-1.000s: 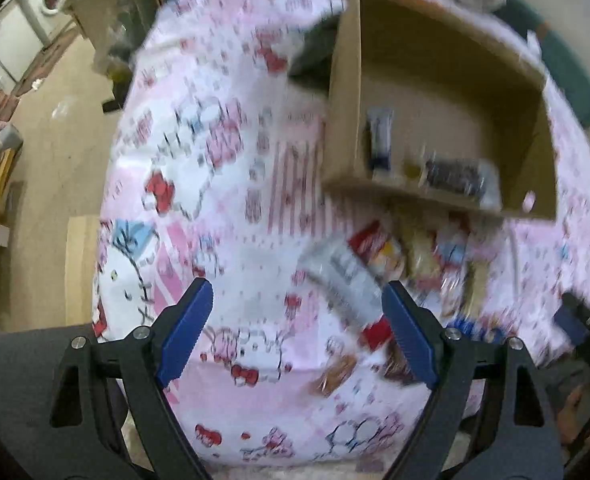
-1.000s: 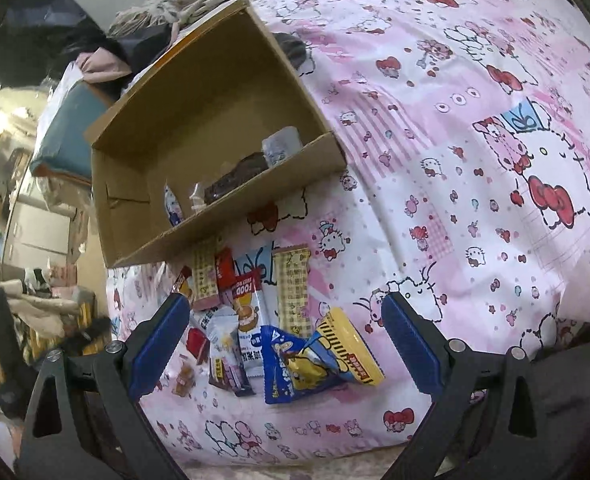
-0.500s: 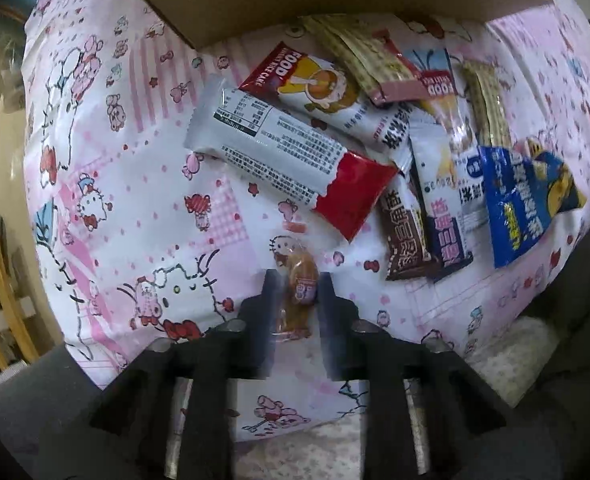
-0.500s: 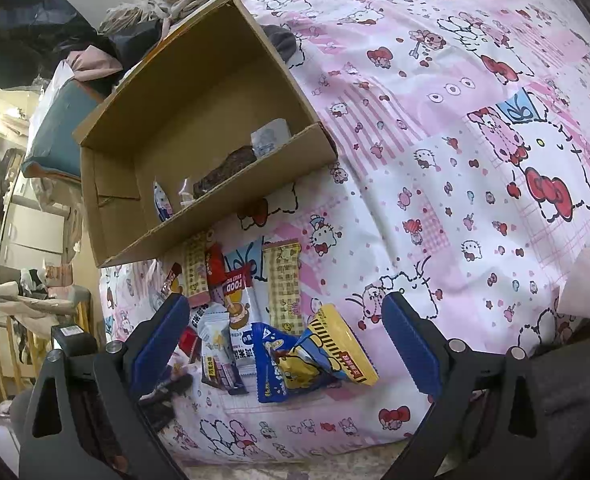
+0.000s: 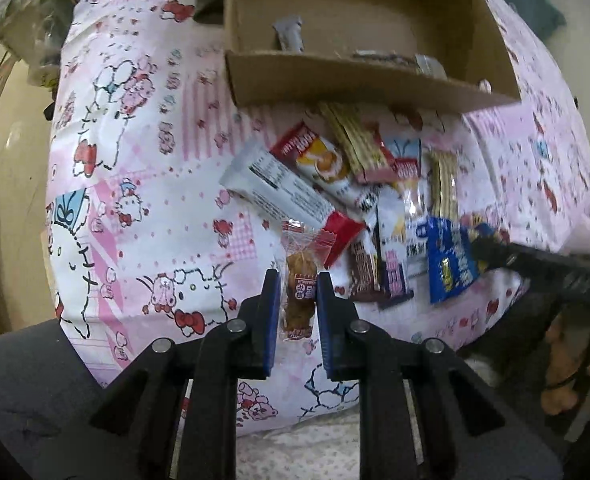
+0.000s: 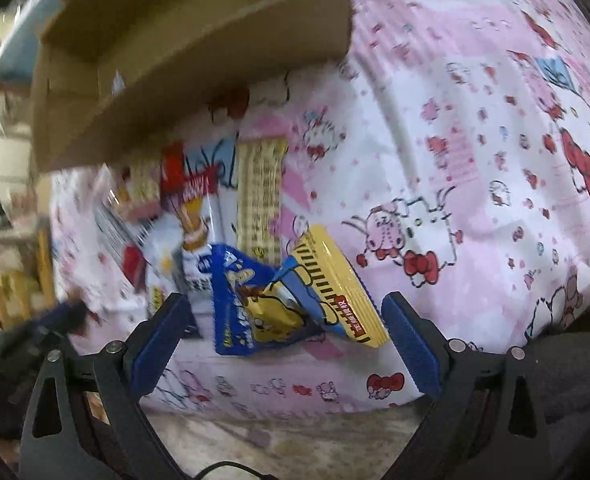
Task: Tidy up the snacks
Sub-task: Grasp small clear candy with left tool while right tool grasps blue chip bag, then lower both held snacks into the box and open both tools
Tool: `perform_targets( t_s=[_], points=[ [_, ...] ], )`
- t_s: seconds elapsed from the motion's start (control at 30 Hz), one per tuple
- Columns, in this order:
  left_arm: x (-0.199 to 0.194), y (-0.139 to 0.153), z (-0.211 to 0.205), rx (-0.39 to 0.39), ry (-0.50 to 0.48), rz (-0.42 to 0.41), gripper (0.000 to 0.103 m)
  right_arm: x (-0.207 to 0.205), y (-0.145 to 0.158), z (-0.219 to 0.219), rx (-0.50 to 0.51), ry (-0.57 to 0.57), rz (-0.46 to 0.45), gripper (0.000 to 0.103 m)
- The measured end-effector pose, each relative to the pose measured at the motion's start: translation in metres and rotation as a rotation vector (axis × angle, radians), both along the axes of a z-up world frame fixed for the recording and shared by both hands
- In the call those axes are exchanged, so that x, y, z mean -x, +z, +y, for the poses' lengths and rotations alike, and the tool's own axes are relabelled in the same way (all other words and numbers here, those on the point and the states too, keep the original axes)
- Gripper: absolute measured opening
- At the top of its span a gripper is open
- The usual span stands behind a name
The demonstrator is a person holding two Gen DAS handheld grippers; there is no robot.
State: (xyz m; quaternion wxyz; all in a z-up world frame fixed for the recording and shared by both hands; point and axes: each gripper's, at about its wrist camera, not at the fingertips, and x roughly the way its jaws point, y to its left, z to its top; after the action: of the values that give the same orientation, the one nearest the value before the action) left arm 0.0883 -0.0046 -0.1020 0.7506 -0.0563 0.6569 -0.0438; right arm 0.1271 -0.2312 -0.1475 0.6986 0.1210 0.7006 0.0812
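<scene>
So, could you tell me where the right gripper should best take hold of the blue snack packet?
Probably across the blue snack packet's puffy middle, from above: it lies flat between the open right gripper's fingers, its right edge overlapping the yellow packet.

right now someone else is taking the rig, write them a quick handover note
Left claw: shut on the small clear-wrapped brown snack, at the near edge of the pile.
Right claw: open, straddling the blue and yellow packet, not gripping.
Cardboard box lies behind the pile on the pink bedsheet; a few snacks are already inside.
Left: box the held snack, then the remaining loose packets.
</scene>
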Motion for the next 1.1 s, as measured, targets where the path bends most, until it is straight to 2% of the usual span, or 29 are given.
perform_targets(
  t_s=[0.2,0.27,0.33,0.43,0.63,0.77,0.93,1.1],
  points=[
    [-0.009,0.004,0.006,0.030,0.011,-0.013,0.015,-0.004,-0.018,0.006,0.074,0.043,0.041,0.097],
    [-0.011,0.005,0.002,0.035,0.005,-0.017,0.015,-0.003,-0.021,0.009,0.082,0.072,0.047,0.082],
    [-0.012,0.006,0.004,0.043,0.006,-0.020,0.015,-0.002,-0.019,0.009,0.044,0.071,0.039,0.065],
    [-0.010,0.006,0.001,0.068,0.007,-0.016,0.015,0.002,-0.006,0.003,-0.039,0.041,0.021,0.054],
    [-0.010,0.014,0.003,0.083,0.021,-0.040,0.015,0.011,0.020,0.001,-0.097,0.062,-0.026,0.040],
    [-0.011,0.019,0.006,0.090,0.045,-0.063,0.015,0.018,0.040,0.002,-0.191,0.079,-0.075,0.036],
    [-0.014,0.033,0.016,0.086,0.109,-0.137,0.015,0.007,0.069,-0.017,-0.311,0.016,-0.190,0.036],
    [-0.026,0.048,0.028,0.095,0.173,-0.197,0.015,-0.010,0.086,-0.023,-0.358,-0.018,-0.272,0.036]
  ],
)
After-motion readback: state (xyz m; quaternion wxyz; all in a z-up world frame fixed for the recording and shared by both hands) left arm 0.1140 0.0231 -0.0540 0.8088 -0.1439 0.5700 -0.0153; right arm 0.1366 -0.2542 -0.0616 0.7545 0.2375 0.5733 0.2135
